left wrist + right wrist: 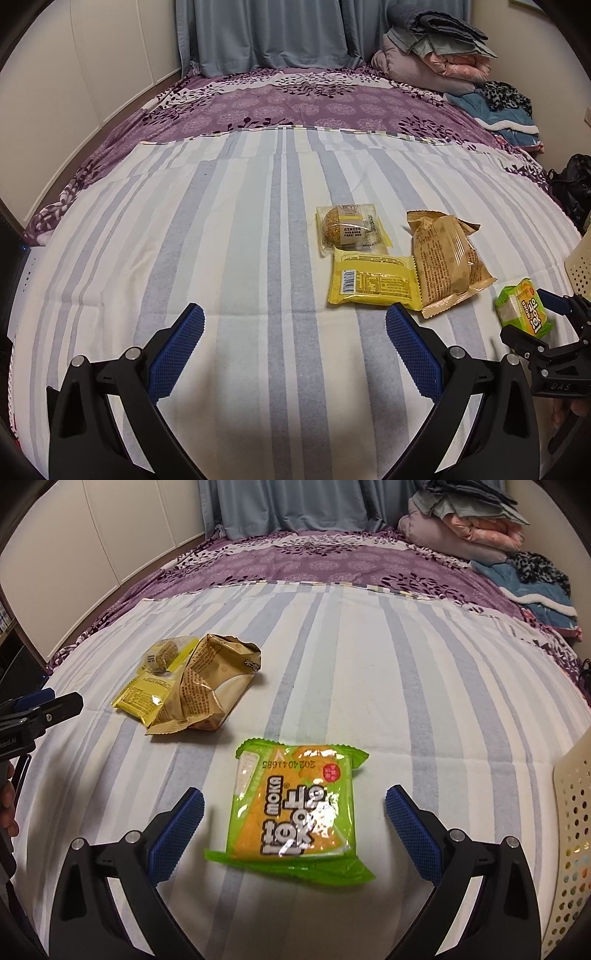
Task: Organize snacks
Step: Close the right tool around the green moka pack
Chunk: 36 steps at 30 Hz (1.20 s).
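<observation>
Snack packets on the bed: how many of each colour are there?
Yellow packet: 1
Clear packet with a round cake: 1
Tan packet: 1
Green and orange packet, lying between the right gripper's open fingers: 1
Total: 4

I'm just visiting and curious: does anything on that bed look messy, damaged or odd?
Nothing looks spilled or torn. The tan packet is crumpled and lies partly over the yellow packet, so that cluster is untidy. The green snack pack lies flat, apart from the rest, between the open right gripper fingers. The cream basket sits at the right edge.
</observation>
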Each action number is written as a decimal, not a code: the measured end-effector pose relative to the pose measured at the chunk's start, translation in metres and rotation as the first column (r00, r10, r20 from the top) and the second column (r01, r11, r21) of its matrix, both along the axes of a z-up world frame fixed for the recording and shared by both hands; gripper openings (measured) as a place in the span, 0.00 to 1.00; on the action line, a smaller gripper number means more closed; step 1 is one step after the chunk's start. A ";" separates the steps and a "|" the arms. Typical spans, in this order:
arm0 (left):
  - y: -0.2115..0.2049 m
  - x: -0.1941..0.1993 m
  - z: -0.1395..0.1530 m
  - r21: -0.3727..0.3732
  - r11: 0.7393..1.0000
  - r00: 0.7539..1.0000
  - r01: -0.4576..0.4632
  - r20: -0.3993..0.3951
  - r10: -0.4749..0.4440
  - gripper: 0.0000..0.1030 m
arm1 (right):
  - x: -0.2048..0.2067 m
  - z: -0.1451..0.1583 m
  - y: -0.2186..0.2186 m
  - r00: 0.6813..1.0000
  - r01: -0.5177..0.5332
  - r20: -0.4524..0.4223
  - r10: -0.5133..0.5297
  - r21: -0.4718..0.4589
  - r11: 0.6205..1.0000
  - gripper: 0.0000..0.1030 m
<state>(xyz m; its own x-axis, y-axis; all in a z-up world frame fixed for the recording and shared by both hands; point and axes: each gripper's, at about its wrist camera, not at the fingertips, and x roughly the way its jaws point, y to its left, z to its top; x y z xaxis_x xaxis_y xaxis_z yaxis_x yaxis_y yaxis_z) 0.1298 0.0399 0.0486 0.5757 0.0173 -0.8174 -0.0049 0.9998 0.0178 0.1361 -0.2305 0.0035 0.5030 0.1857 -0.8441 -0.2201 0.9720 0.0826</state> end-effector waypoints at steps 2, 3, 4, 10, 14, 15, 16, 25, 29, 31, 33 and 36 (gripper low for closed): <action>-0.001 0.002 -0.001 -0.002 1.000 1.000 0.002 -0.004 -0.002 0.97 | 0.002 -0.002 0.000 1.000 0.001 -0.003 -0.001 -0.005 1.000 0.95; -0.002 0.003 -0.002 -0.003 1.000 1.000 0.002 -0.006 -0.002 0.97 | 0.003 -0.002 0.000 1.000 -0.001 -0.001 0.001 -0.010 1.000 0.95; -0.003 0.004 -0.002 -0.003 1.000 1.000 0.003 -0.007 -0.003 0.97 | 0.003 -0.003 0.001 1.000 -0.004 0.000 0.004 -0.018 1.000 0.95; -0.007 0.009 -0.005 -0.002 1.000 1.000 0.010 -0.014 -0.010 0.97 | 0.002 -0.009 0.013 0.999 -0.051 0.009 0.053 -0.119 0.992 0.95; -0.008 0.012 -0.007 0.000 1.000 1.000 0.013 -0.016 -0.013 0.97 | 0.004 -0.009 0.011 0.999 -0.048 -0.007 0.048 -0.110 0.993 0.95; -0.008 0.012 -0.007 0.000 1.000 1.000 0.013 -0.017 -0.013 0.97 | 0.003 -0.009 0.012 0.999 -0.050 -0.007 0.049 -0.112 0.992 0.95; -0.007 0.012 -0.007 0.000 1.000 1.000 0.012 -0.018 -0.012 0.97 | 0.003 -0.009 0.011 0.999 -0.053 -0.003 0.053 -0.113 0.992 0.95; -0.010 0.017 -0.019 0.016 1.000 0.999 0.019 -0.044 -0.018 0.97 | -0.002 -0.007 0.008 0.998 -0.055 0.019 0.057 -0.098 0.994 0.95; -0.011 0.019 -0.023 0.020 1.000 0.998 0.016 -0.054 -0.015 0.97 | -0.002 -0.004 0.005 0.999 -0.030 0.034 0.034 -0.092 0.995 0.91; -0.011 0.021 -0.023 0.017 1.000 0.998 0.015 -0.056 -0.014 0.97 | -0.002 -0.002 -0.001 0.999 -0.013 0.046 0.017 -0.083 0.996 0.85; -0.014 0.022 -0.023 0.013 1.000 0.998 0.018 -0.055 -0.017 0.97 | -0.002 0.000 -0.006 0.998 0.004 0.055 0.000 -0.073 0.997 0.77; -0.021 0.026 -0.021 0.009 0.999 0.998 0.033 -0.051 -0.033 0.97 | -0.001 0.001 -0.013 0.998 0.011 0.058 -0.009 -0.035 0.999 0.72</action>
